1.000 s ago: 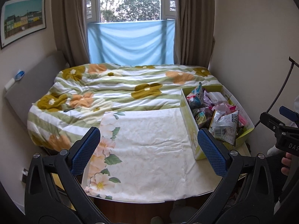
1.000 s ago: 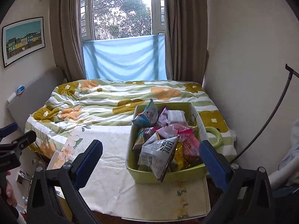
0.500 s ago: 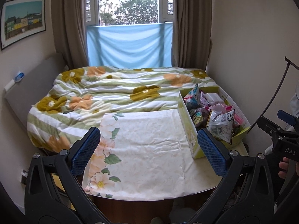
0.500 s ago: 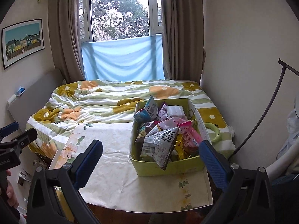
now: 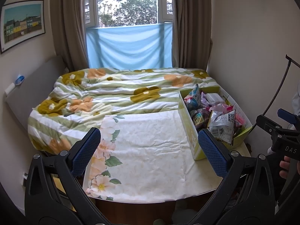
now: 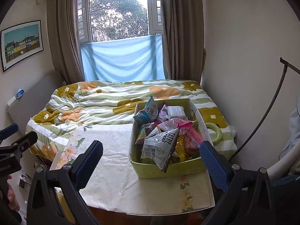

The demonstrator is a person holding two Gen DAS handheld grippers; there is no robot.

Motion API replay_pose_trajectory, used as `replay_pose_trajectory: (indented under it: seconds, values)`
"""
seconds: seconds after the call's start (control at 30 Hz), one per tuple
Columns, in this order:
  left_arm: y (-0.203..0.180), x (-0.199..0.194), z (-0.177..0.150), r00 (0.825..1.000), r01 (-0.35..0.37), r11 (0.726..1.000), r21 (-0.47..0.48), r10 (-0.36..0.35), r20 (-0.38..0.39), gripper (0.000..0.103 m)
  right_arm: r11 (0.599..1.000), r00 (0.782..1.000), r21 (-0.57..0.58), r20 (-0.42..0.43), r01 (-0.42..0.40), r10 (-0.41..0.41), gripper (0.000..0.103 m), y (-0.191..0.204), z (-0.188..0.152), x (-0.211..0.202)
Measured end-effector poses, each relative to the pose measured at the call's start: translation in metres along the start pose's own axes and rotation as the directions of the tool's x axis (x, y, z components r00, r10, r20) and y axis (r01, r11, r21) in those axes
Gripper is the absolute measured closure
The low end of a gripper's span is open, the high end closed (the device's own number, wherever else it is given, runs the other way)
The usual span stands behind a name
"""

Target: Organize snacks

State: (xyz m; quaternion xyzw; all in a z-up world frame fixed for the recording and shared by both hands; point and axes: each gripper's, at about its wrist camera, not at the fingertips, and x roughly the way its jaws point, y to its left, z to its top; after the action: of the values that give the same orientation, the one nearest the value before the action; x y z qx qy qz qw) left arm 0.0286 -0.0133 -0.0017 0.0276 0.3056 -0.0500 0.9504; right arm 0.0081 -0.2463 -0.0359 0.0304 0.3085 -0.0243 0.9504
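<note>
Tabletop (image 6: 116,183): one snack box (image 6: 168,166); two hand-held grippers (image 5: 148,150) agape.

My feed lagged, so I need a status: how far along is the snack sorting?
Nothing looks done yet. All snack packets sit piled in the green box on the tablecloth, none laid out. Nothing is in hand: left gripper and right gripper are open and hold nothing. The whole sorting remains.
</note>
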Motion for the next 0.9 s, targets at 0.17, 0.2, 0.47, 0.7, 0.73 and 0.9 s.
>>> replay_pose_trajectory:
  seconds: [0.17, 0.2, 0.47, 0.7, 0.73, 0.9]
  values:
    - [0.0, 0.001, 0.001, 1.0, 0.004, 1.0, 0.0, -0.004, -0.005, 0.0, 1.0, 1.0, -0.003, 0.001, 0.0, 0.0, 0.001, 0.002, 0.001, 0.001]
    - [0.001, 0.002, 0.002, 1.0, 0.007, 1.0, -0.003, -0.007, -0.007, 0.0, 1.0, 1.0, -0.005, 0.001, 0.001, -0.001, 0.001, 0.003, 0.001, 0.001]
    - [0.007, 0.006, 0.002, 1.0, 0.006, 1.0, -0.005, -0.006, -0.011, 0.0, 1.0, 1.0, -0.007, -0.003, 0.007, -0.007, 0.001, 0.005, 0.0, 0.003]
    - [0.008, 0.006, 0.002, 1.0, 0.004, 1.0, -0.006, -0.004, -0.006, 0.0, 1.0, 1.0, -0.007, -0.002, 0.007, -0.007, 0.001, 0.006, 0.0, 0.004]
    - [0.009, 0.006, 0.002, 1.0, 0.004, 1.0, -0.007, -0.004, -0.006, 0.0, 1.0, 1.0, -0.008, -0.002, 0.008, -0.008, 0.001, 0.006, 0.0, 0.004]
    - [0.011, 0.002, 0.002, 1.0, -0.017, 1.0, -0.013, 0.017, 0.015, 0.0, 1.0, 1.0, -0.007, -0.001, 0.007, -0.007, 0.001, 0.005, 0.0, 0.004]
